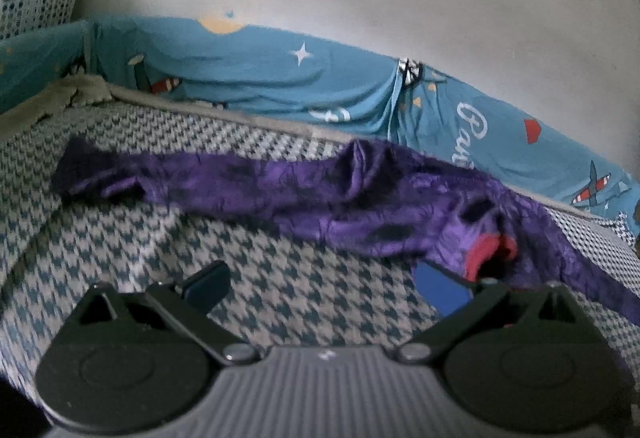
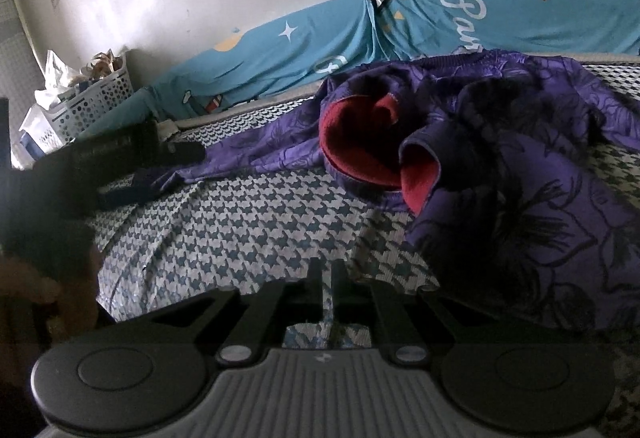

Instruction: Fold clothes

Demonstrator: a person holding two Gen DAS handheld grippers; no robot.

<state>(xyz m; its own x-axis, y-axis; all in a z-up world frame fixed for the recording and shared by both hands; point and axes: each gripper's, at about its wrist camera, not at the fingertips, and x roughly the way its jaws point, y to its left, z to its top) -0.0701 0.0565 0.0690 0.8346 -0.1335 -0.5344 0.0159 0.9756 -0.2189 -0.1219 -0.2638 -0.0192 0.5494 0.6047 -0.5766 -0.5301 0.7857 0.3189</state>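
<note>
A crumpled purple floral garment (image 1: 280, 194) with a red lining (image 1: 486, 250) lies across the houndstooth bed cover (image 1: 280, 302). One long sleeve runs off to the left. My left gripper (image 1: 320, 282) is open just short of the garment, and its right fingertip (image 1: 436, 290) sits by the red collar. In the right wrist view the garment (image 2: 540, 198) is heaped at the right with the red lining (image 2: 360, 142) turned out. My right gripper (image 2: 326, 286) is shut over bare bed cover (image 2: 248, 230), left of the heap, with nothing held. The left gripper (image 2: 160, 174) shows at the left, in front of the sleeve's end.
A blue printed sheet (image 1: 280, 78) hangs along the white wall behind the bed. A white perforated basket (image 2: 92, 98) full of stuff stands past the bed's far left corner. A hand (image 2: 40, 286) holds the left gripper at the lower left.
</note>
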